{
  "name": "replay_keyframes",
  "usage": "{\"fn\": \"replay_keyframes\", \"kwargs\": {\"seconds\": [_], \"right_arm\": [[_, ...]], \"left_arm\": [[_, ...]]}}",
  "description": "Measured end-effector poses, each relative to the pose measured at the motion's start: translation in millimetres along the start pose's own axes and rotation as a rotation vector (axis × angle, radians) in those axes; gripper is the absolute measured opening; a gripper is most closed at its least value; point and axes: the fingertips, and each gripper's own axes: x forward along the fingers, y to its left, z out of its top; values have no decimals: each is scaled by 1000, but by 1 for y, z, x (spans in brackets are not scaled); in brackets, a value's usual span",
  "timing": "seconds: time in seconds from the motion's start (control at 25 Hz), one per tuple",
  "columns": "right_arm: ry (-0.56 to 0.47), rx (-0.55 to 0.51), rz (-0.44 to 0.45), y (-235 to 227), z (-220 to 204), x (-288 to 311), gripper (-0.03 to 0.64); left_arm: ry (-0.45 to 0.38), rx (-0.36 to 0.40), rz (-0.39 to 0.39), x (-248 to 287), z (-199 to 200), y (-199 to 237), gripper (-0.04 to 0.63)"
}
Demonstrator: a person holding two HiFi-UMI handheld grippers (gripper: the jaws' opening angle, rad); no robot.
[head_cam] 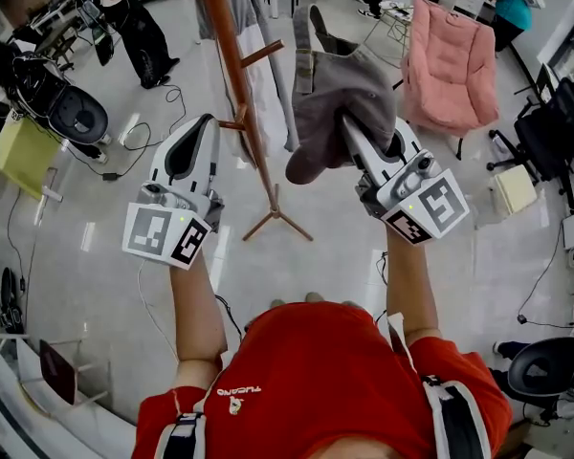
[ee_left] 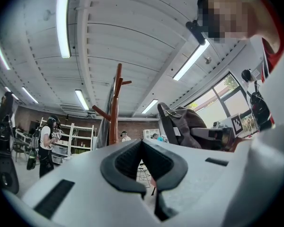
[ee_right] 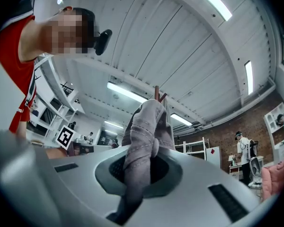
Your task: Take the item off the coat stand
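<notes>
A grey cloth bag (head_cam: 340, 89) with a dark strap hangs in the air just right of the wooden coat stand (head_cam: 234, 60), apart from its pole. My right gripper (head_cam: 349, 127) is shut on the bag's lower fold. In the right gripper view the grey fabric (ee_right: 144, 131) is pinched between the jaws, and the stand's top peeks out behind it. My left gripper (head_cam: 203, 124) hovers left of the stand, shut with nothing in it. In the left gripper view its jaws (ee_left: 142, 145) meet, with the stand (ee_left: 115, 108) and the bag (ee_left: 187, 124) beyond.
Light and grey clothes (head_cam: 263, 65) still hang on the stand, whose feet (head_cam: 275, 216) rest on the shiny floor. A pink padded chair (head_cam: 450, 65) stands at the back right. People, black chairs and cables ring the room.
</notes>
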Motion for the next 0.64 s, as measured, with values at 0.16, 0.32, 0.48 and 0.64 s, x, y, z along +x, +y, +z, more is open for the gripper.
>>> {"fn": "replay_keyframes", "kwargs": {"seconds": [0.16,0.32,0.48,0.64], "right_arm": [[-1,3,-1,-3,-2,-1,26],[-4,4,3,-3,-2,-1,26],[-10,6,11,-2,1,-1,26],[-12,7,15,-3,3,-2,26]], "left_arm": [[5,5,4,0,-1,0,9],[8,10,12,-2,-1,0,9],[11,17,19,-5,3,-1,9],[15,22,26,-5,4,-3,9]]}}
